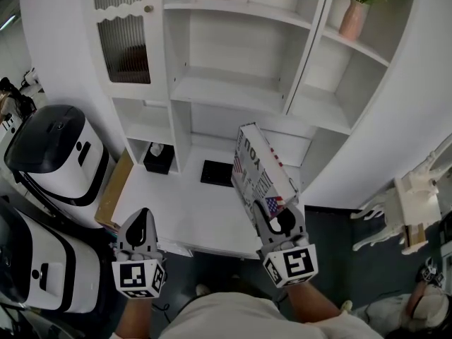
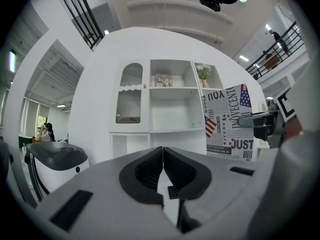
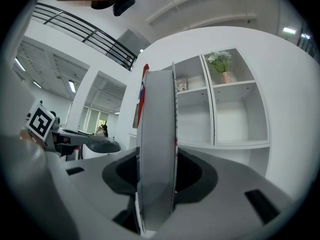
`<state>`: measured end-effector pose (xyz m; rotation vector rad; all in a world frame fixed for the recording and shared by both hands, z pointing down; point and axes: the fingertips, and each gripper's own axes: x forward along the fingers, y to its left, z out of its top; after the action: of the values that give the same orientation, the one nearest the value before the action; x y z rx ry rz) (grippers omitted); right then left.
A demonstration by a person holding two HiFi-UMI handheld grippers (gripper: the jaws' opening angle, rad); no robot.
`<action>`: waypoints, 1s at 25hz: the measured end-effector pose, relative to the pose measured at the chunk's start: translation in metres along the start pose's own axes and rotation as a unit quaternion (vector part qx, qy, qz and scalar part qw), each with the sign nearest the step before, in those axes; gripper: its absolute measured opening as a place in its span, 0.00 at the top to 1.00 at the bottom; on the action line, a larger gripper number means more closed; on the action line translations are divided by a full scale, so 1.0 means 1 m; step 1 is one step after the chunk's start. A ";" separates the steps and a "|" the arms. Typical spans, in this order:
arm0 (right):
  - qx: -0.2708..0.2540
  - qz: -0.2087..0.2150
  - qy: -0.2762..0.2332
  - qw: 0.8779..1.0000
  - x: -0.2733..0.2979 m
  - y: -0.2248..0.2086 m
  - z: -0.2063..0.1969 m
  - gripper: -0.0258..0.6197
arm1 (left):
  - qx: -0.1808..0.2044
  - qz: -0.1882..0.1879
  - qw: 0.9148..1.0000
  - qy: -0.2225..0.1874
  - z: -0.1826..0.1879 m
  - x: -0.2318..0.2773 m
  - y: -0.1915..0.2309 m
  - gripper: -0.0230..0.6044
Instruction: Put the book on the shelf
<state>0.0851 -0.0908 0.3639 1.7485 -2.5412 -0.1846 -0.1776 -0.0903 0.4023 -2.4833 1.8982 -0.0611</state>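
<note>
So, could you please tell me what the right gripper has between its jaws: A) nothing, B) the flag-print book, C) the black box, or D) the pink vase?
B: the right gripper is clamped on the lower edge of the flag-print book, holding it up in front of the white shelf.

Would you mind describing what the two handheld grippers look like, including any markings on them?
Both the left gripper and the right gripper have pale grey bodies that taper to dark jaw pads. Each carries a white cube at its rear, printed with black square markers. No cables show. The person wears a light top.
</note>
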 end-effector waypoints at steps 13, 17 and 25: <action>-0.031 -0.007 -0.009 0.999 0.058 -0.017 0.018 0.70 | 0.010 -0.008 1.000 -0.013 0.013 0.047 0.022 0.95; -0.067 -0.008 -0.005 0.998 0.081 -0.027 0.030 0.70 | 0.010 -0.007 1.000 -0.013 0.016 0.062 0.028 0.95; -0.208 -0.017 0.007 0.978 0.122 -0.040 0.064 0.70 | 0.004 -0.012 1.000 -0.009 0.011 0.091 0.027 0.95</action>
<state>0.0716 -0.2149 0.2918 1.6170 -2.2487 -0.6500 -0.1798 -0.1853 0.3922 -2.4925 1.8565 -0.0461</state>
